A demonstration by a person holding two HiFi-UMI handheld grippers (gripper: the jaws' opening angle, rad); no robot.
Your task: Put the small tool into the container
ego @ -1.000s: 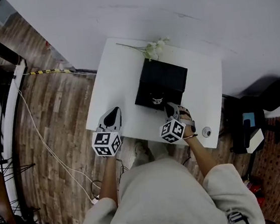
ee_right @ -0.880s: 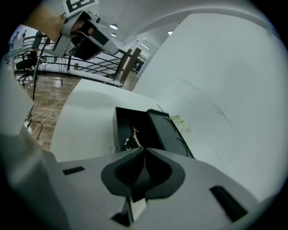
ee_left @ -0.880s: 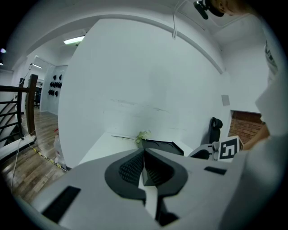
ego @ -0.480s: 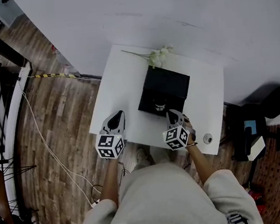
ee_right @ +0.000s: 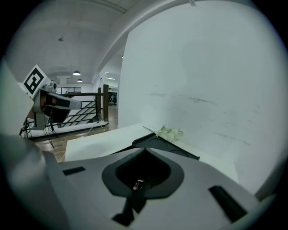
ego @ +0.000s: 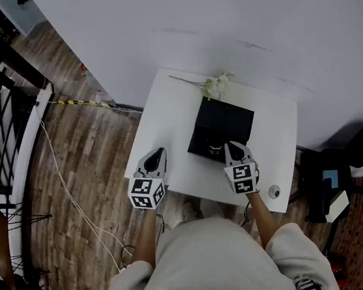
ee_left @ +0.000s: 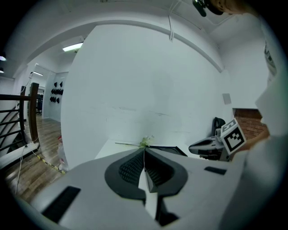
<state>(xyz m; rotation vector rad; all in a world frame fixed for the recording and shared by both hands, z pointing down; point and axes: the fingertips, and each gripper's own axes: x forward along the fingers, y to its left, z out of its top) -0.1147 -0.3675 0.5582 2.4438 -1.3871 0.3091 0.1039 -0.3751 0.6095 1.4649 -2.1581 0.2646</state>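
Two grippers checked | left gripper (ego: pixel 157 154) pressed together on nothing, off to the container's side | right gripper (ego: pixel 234 148) pinched the small shiny metal tool (ee_right: pixel 138 183) by the near rim of the black rectangular container (ego: pixel 227 119) | I figured it should go past the rim, drop low, then let go gently.

- Head view: the camera sits on the person's head and looks steeply down from well above. The white square table (ego: pixel 165 120) lies at frame centre, with brown plank floor (ego: pixel 84 153) at the left.
- Left gripper view: the camera rides on the left gripper (ego: pixel 158 153) and looks low along its jaws, across the tabletop toward the white wall (ego: pixel 218 18).
- Right gripper view: the camera rides on the right gripper (ego: pixel 230 145) and faces the same wall, angled leftward.
- Shared field: all three views take in the table, the open black rectangular container (ego: pixel 225 124) and the white flower sprig (ego: pixel 217 85).
- Cross-sight: each gripper view catches the other gripper, at the right edge and the upper left respectively.
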